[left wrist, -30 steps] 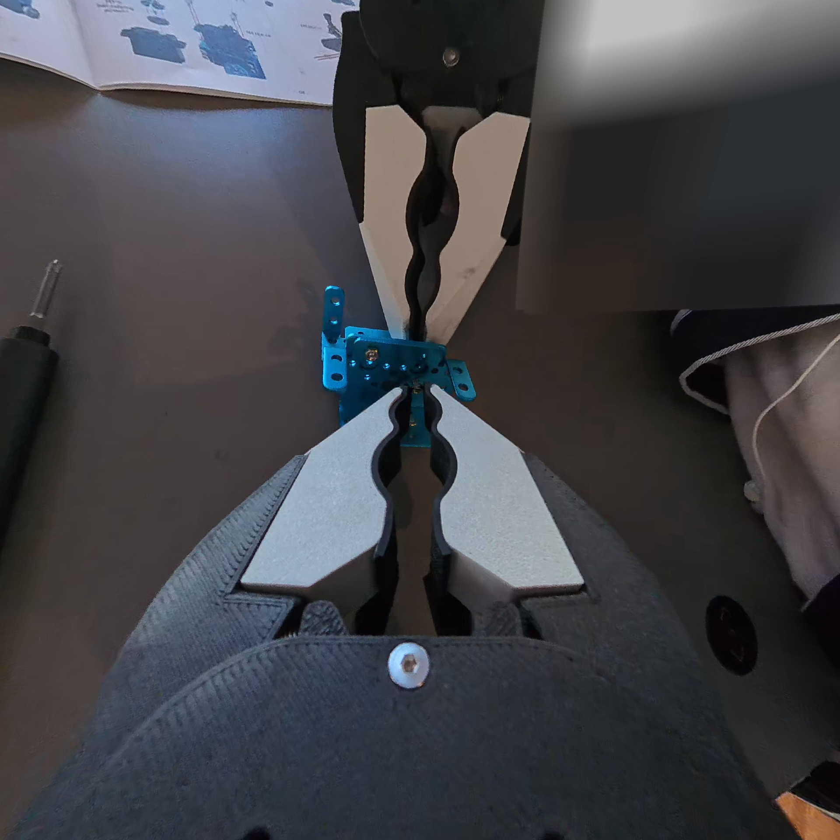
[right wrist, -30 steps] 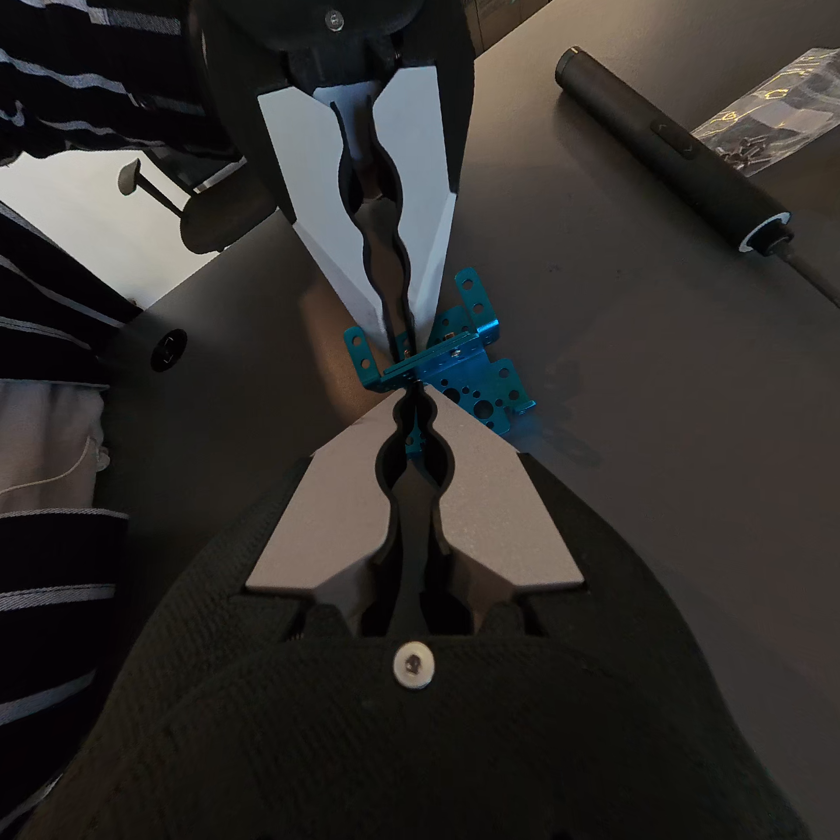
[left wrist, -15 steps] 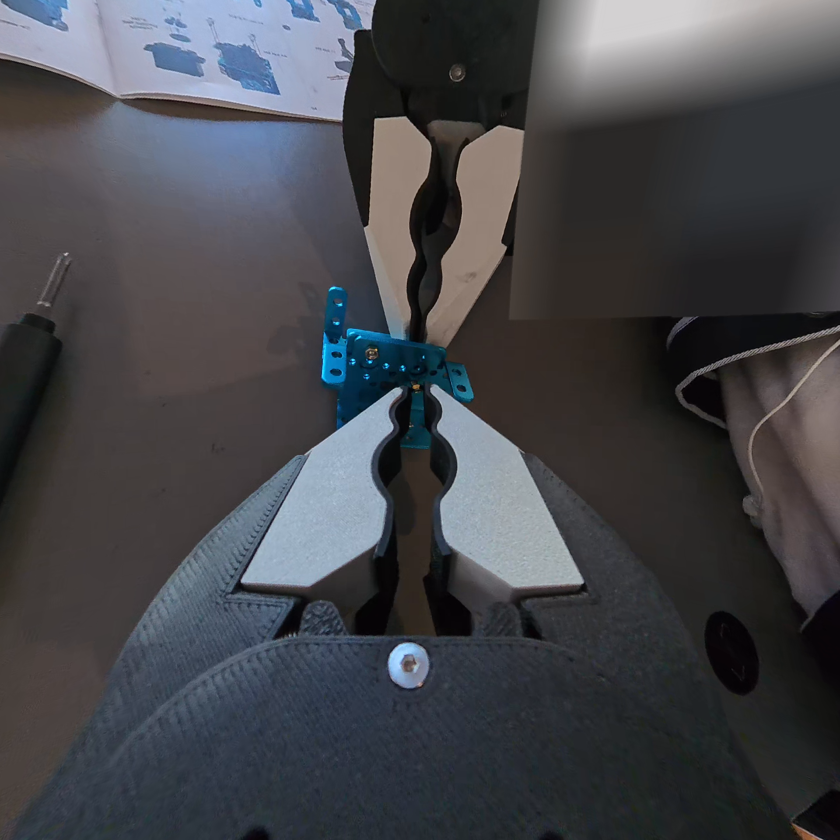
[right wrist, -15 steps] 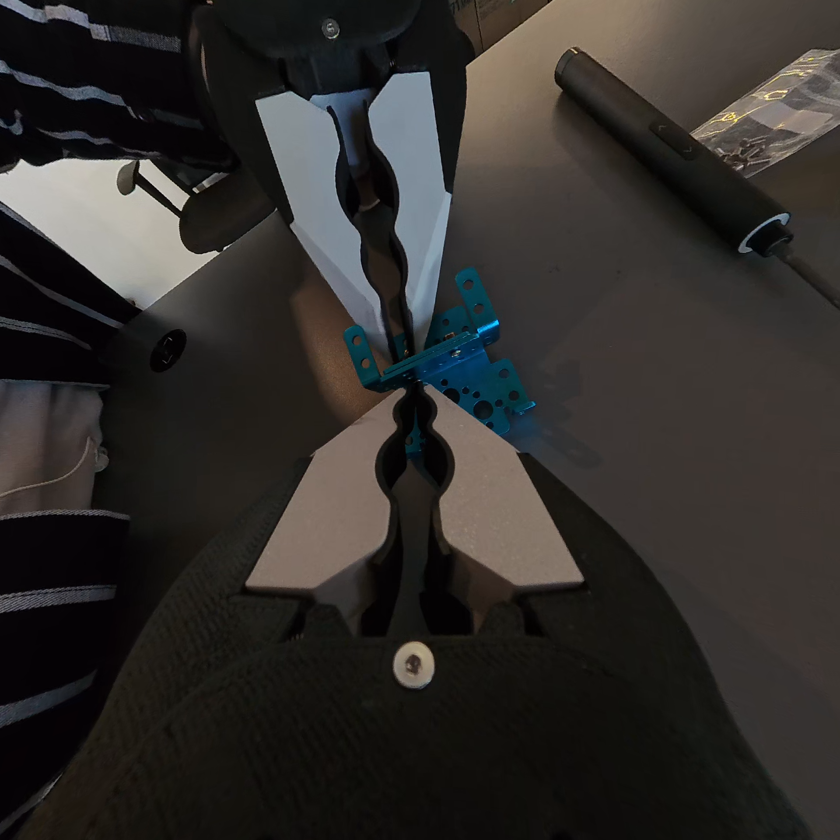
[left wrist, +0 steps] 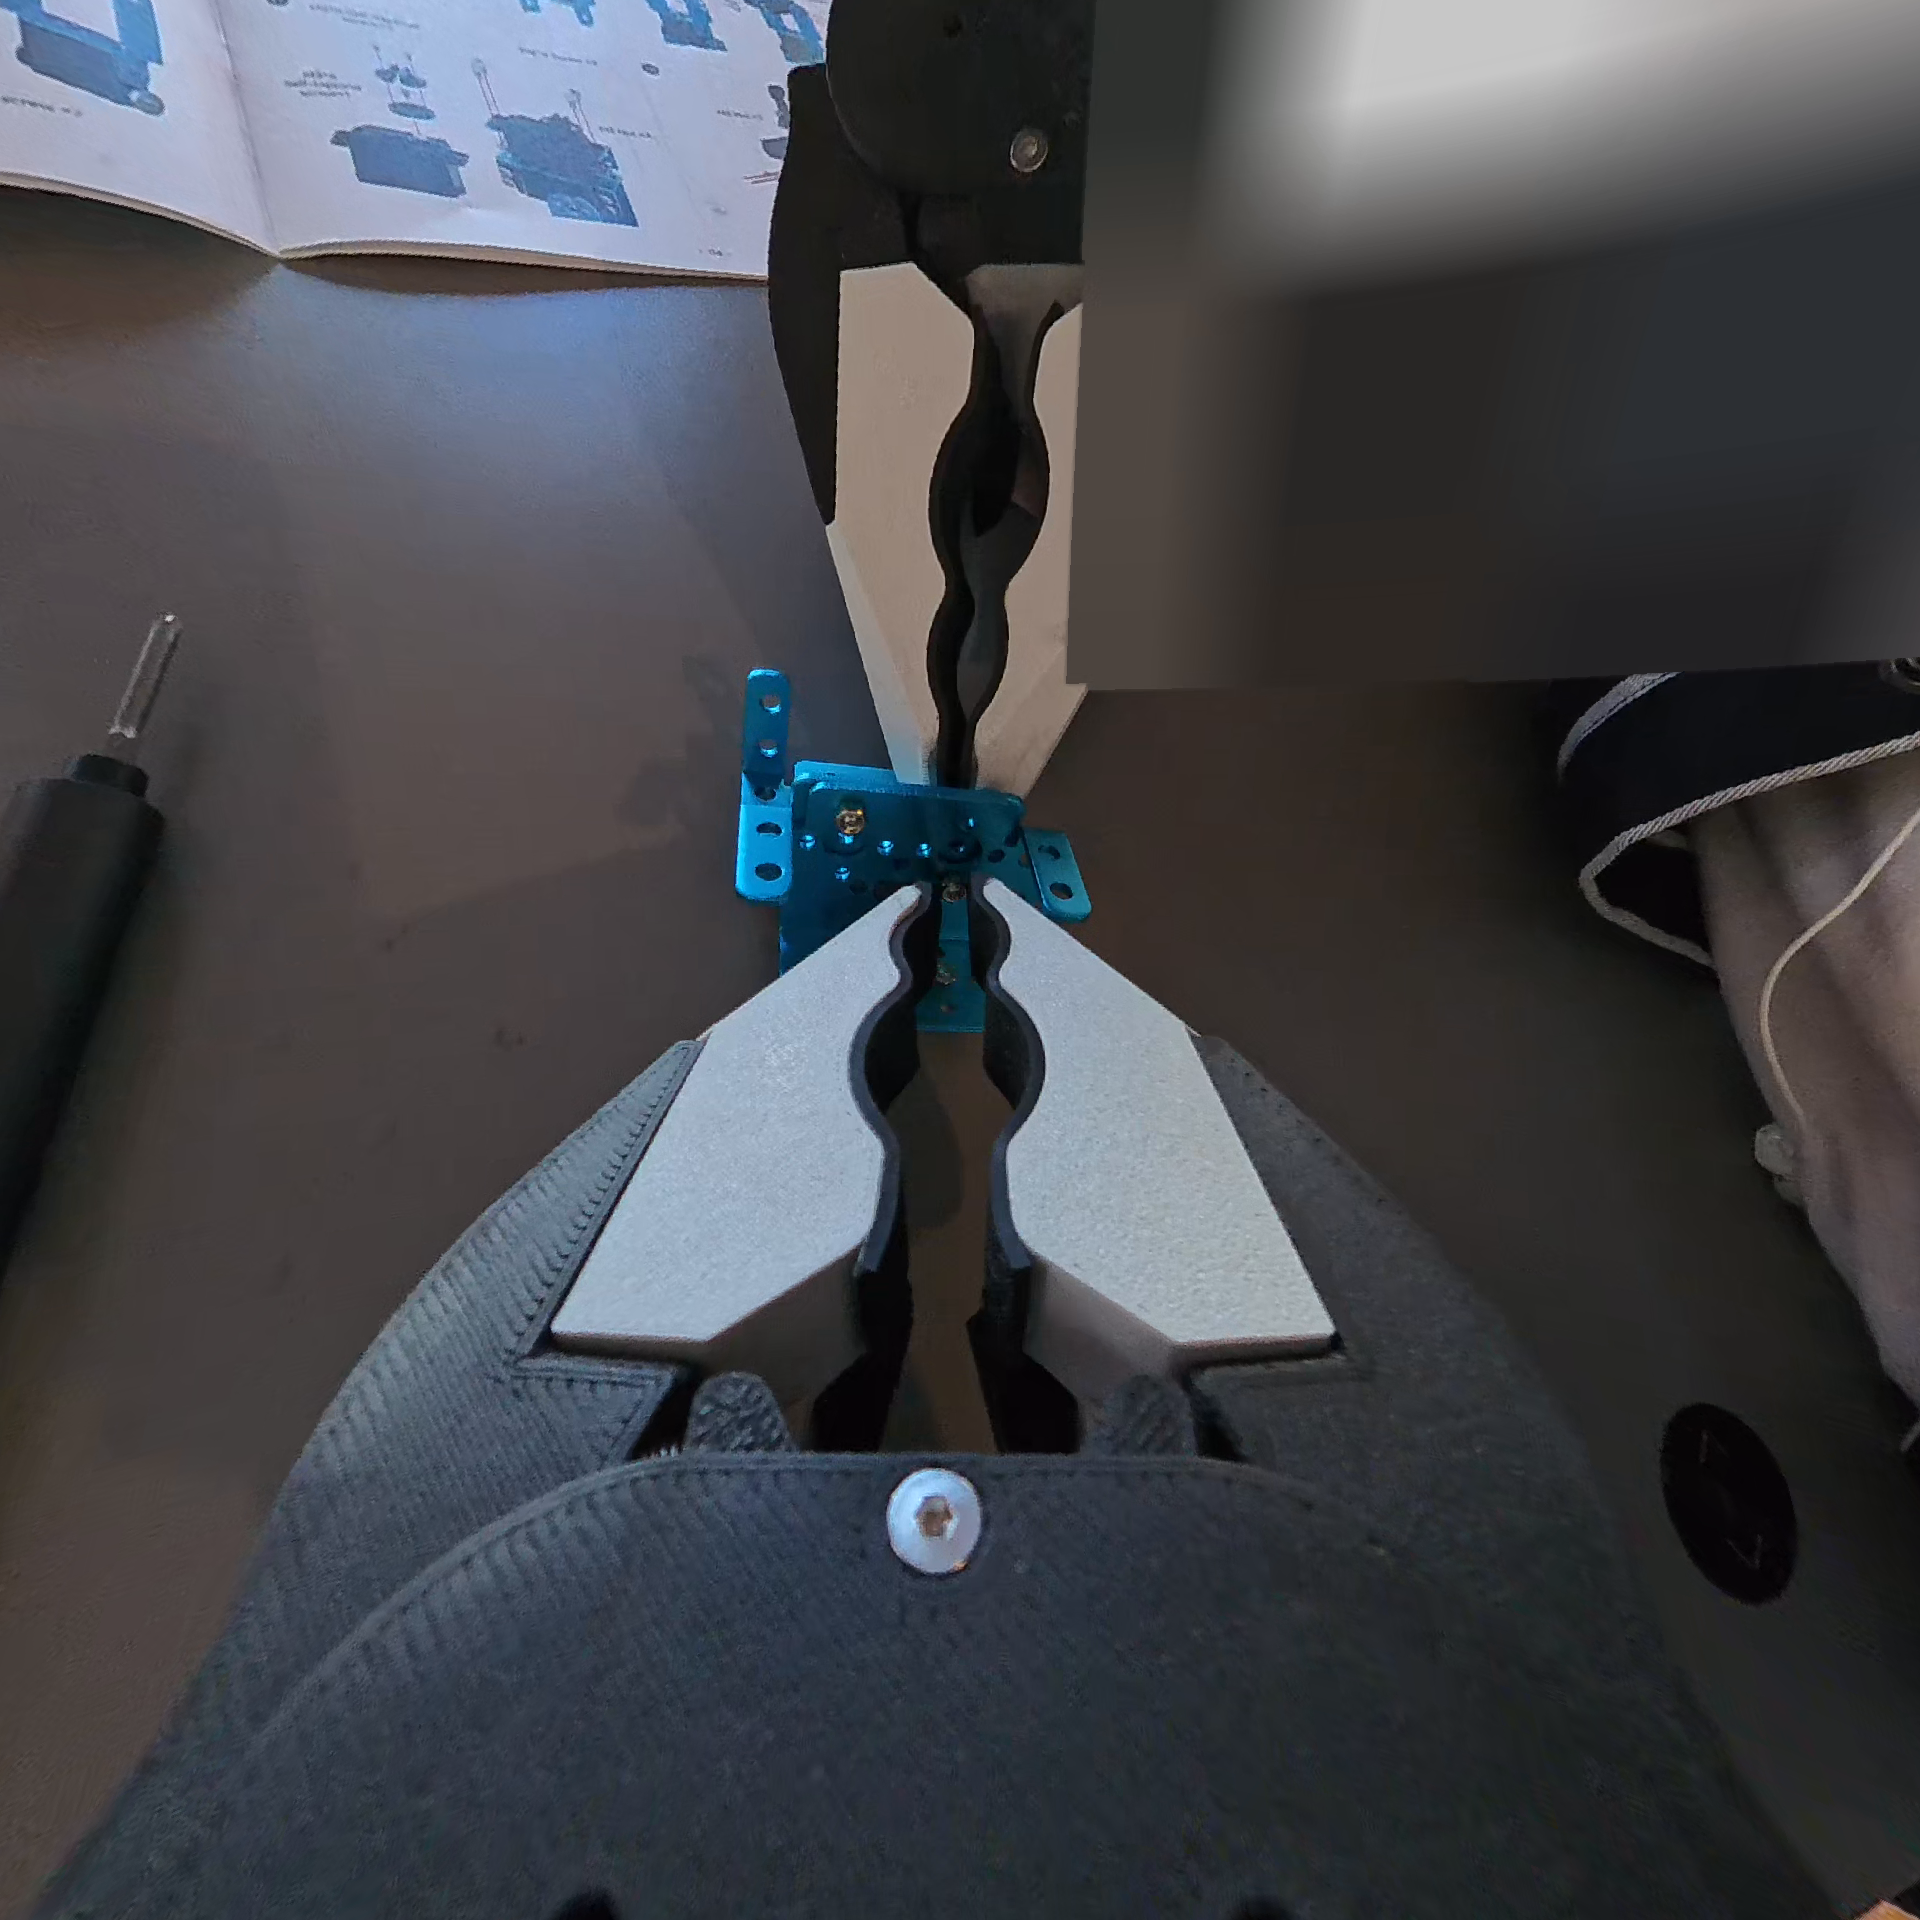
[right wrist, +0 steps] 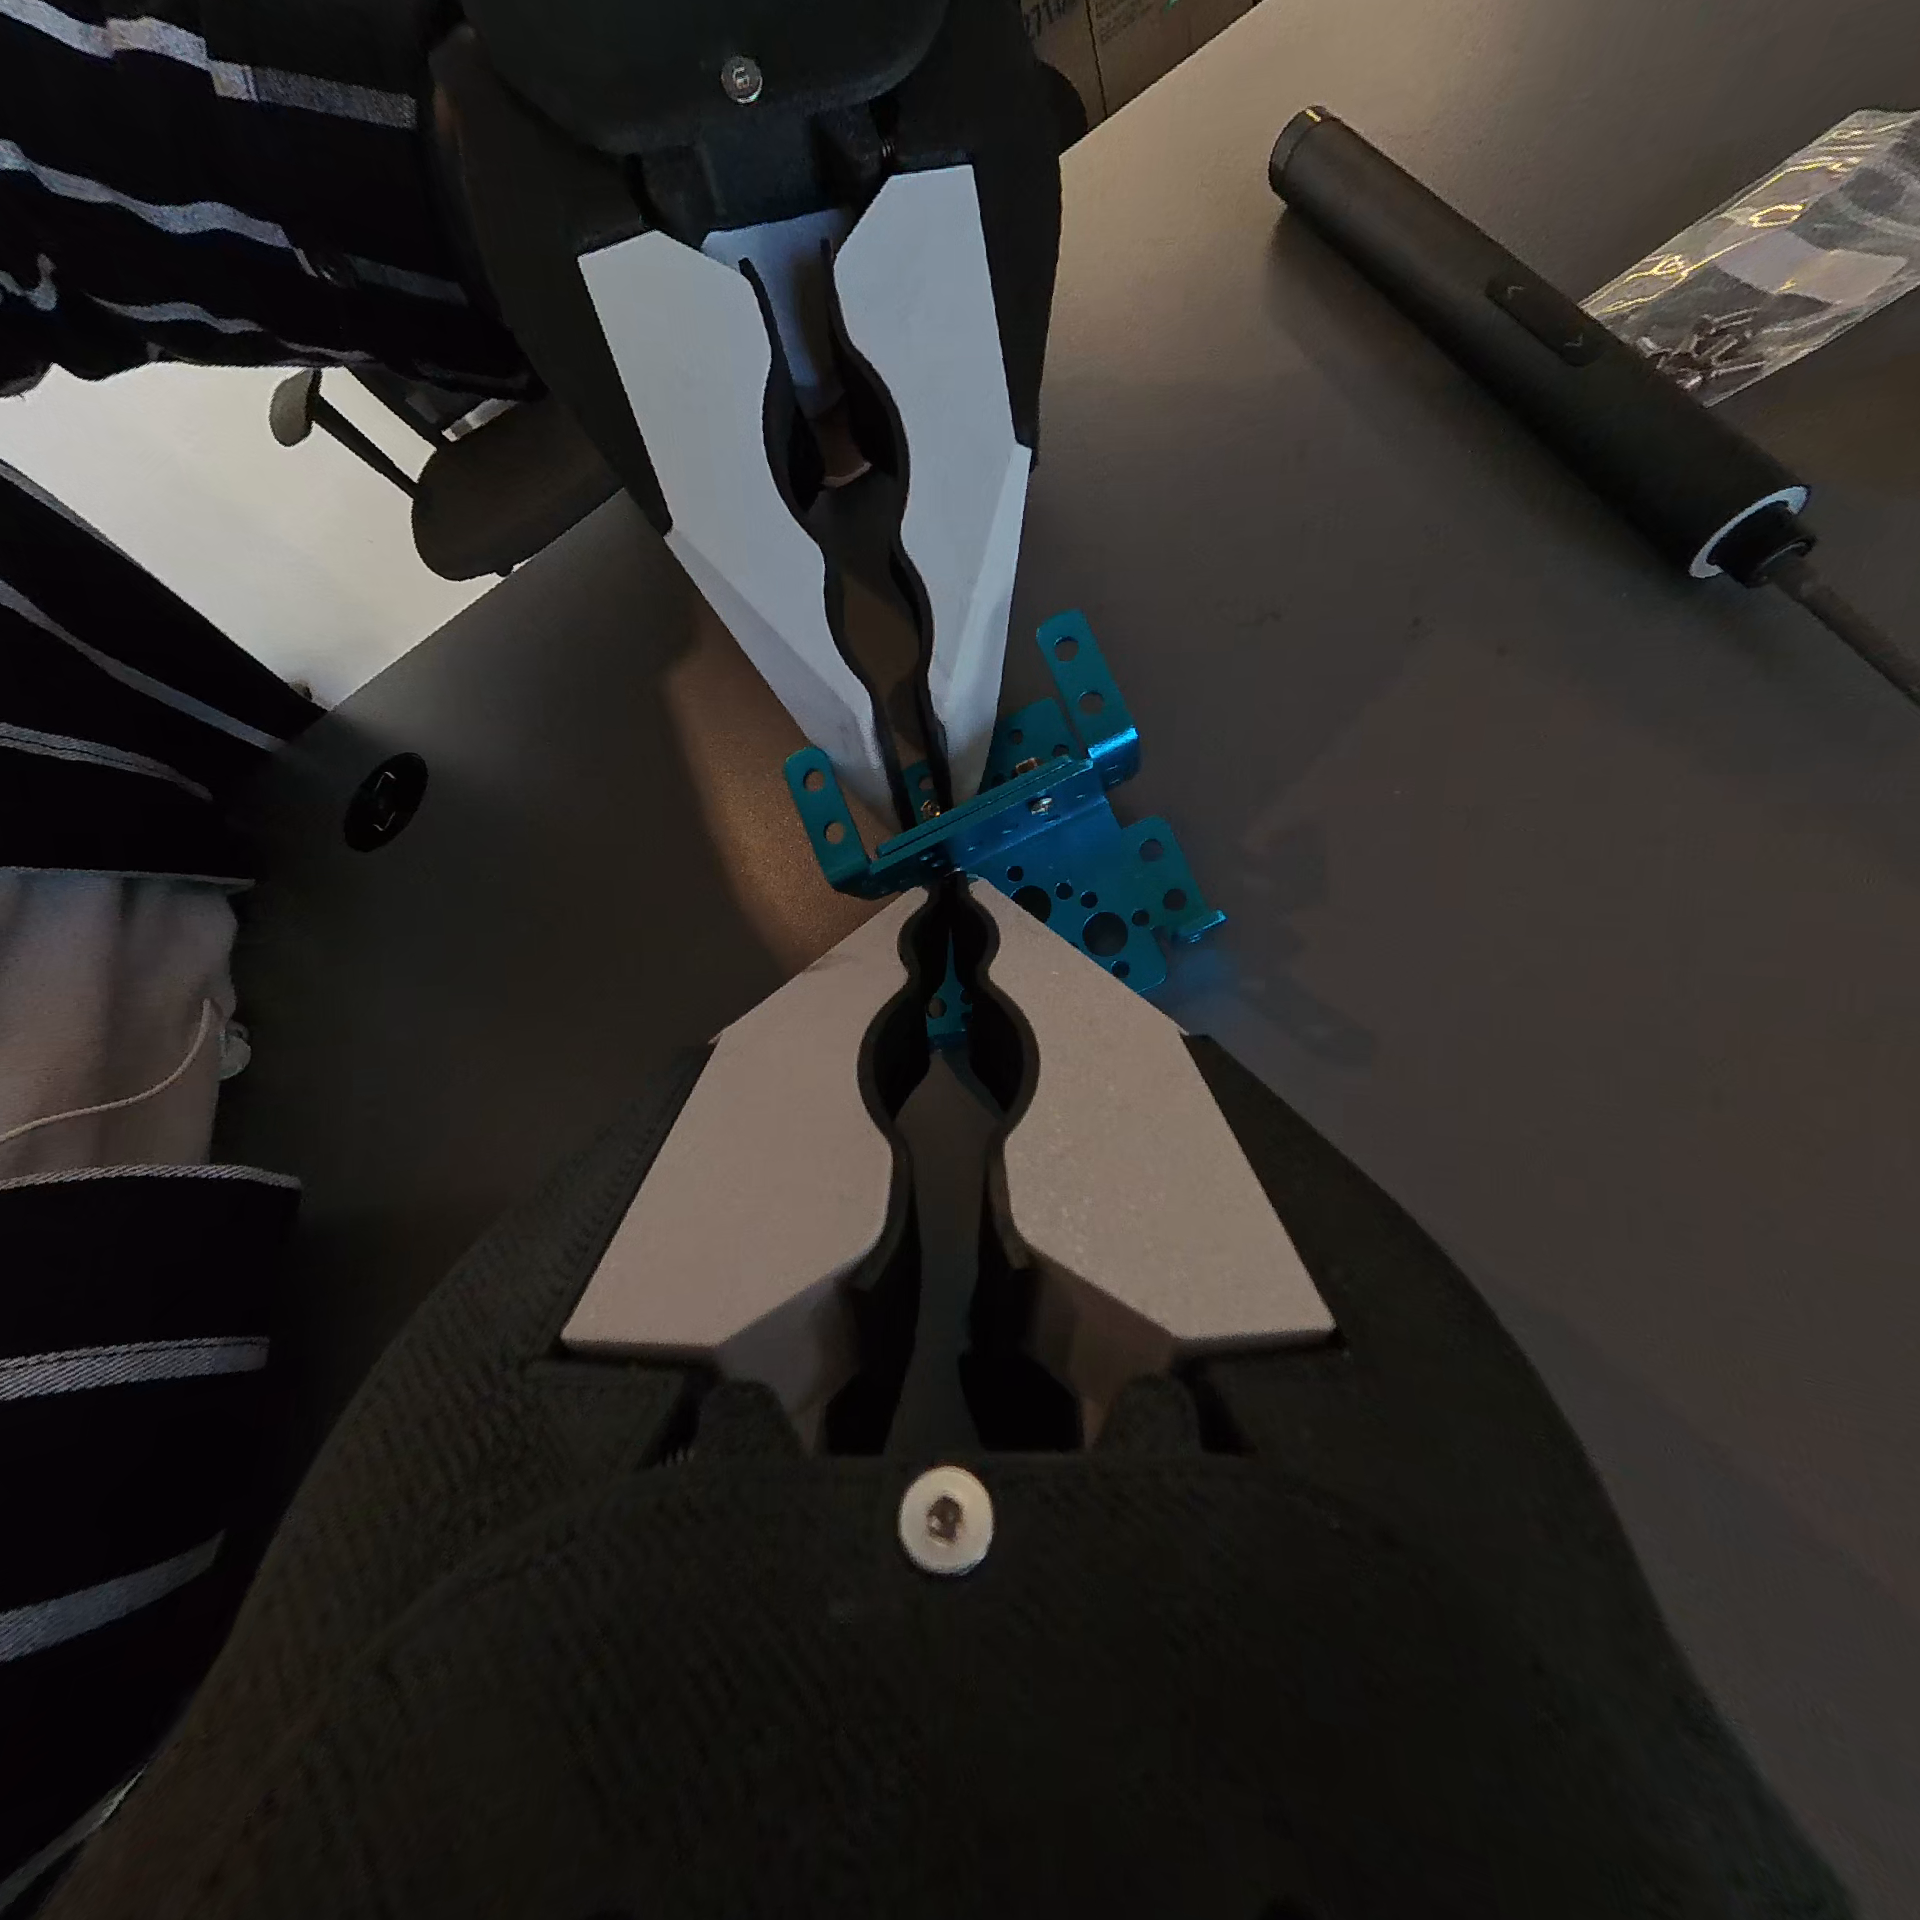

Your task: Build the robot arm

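Blue bracket assembly [left wrist: 894, 842] mid-table [left wrist: 416, 520], its middle hidden by fingertips. Left gripper [left wrist: 951, 899] and right gripper [right wrist: 951, 883] both pinch it from opposite sides. Black screwdriver [right wrist: 1538, 343] beyond bracket, cut off; bare tabletop around.

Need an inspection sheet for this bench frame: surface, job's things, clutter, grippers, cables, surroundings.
Surface: dark matte table, faint smudges.
Job's things: blue perforated metal bracket assembly at centre, resting on the table.
Clutter: black electric screwdriver; clear bag of screws; open instruction booklet.
Grippers: left gripper and right gripper meet tip to tip, jaws of both shut on the bracket assembly from opposite sides.
Cables: nothing seen.
Surroundings: person in striped sleeves at the table edge; round black grommet; light floor beyond.
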